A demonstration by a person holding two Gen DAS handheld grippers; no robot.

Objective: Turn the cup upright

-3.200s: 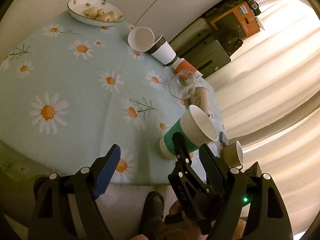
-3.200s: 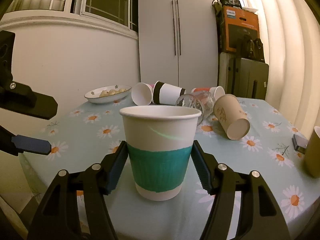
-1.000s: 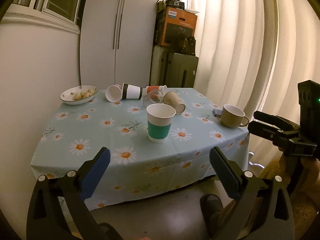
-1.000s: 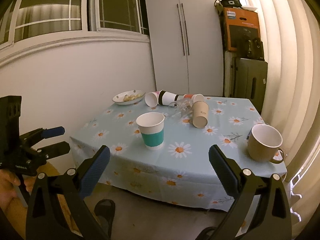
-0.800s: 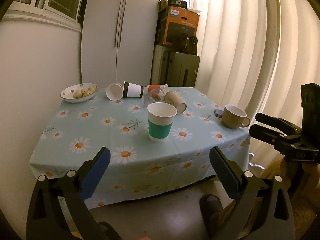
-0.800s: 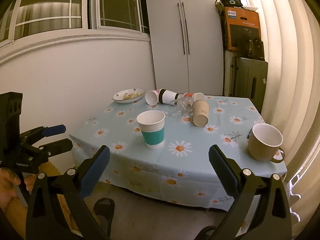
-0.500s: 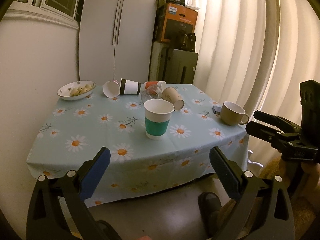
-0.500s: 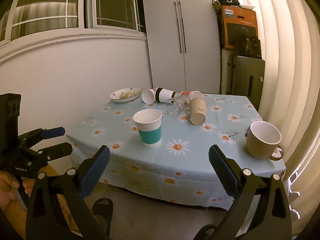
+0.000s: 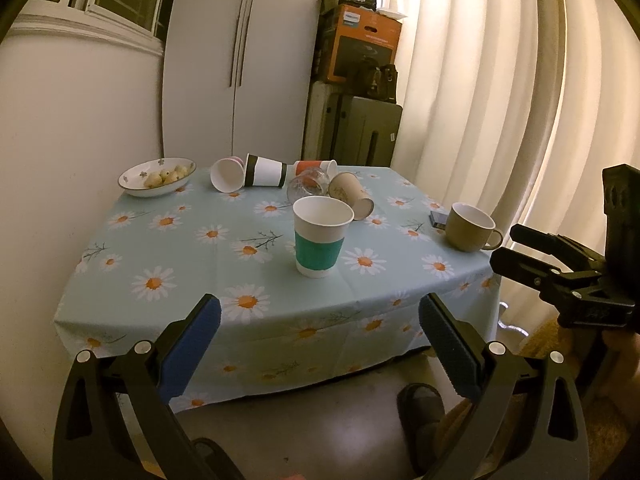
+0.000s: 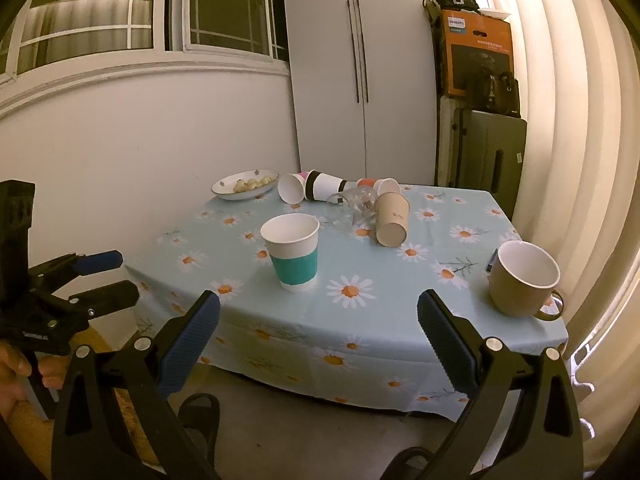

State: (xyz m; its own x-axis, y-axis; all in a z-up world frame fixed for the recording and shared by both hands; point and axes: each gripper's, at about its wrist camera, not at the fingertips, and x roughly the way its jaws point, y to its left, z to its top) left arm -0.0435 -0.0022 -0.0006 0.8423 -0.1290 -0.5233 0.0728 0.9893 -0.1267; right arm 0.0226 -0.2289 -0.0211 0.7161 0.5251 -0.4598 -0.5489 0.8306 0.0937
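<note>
Teal-banded cup (image 9: pixel 322 236) already stands upright mid-worktop (image 9: pixel 180 264), dead ahead of both wide-open, empty hand-held grippers, left (image 9: pixel 320 324) and right (image 10: pixel 318 320), neither obviously nearer.

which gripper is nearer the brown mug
Right. The right gripper sits off the table's front edge on the side of the brown mug; the left gripper is further over, past the teal cup.

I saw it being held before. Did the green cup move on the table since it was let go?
No. The green cup stays upright by the same daisy.
</note>
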